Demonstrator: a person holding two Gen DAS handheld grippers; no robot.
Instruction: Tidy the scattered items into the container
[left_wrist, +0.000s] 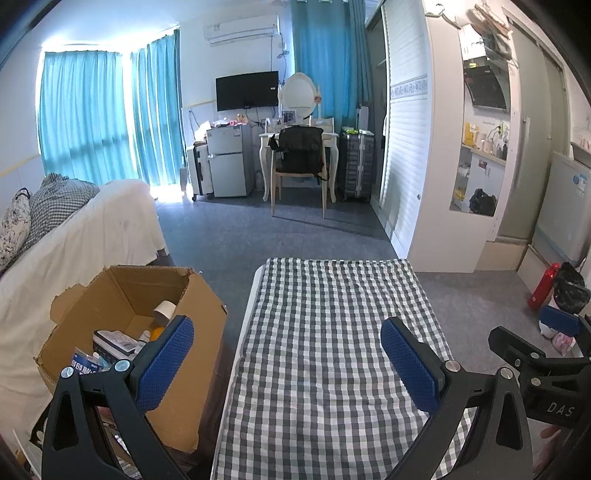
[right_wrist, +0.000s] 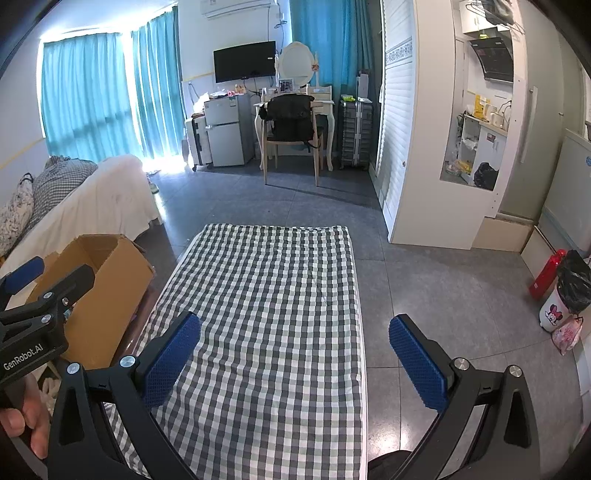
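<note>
An open cardboard box stands on the floor left of a table with a checked cloth. Inside it lie a tape roll, a small white bottle, an orange item and blue-and-white packets. My left gripper is open and empty above the table's near left part, its left finger over the box corner. My right gripper is open and empty above the checked cloth. The box also shows in the right wrist view. No loose items show on the cloth.
A white-covered sofa with cushions stands left of the box. A chair with a black bag, a small fridge and a suitcase stand at the far wall. A red bottle and a bin stand at the right.
</note>
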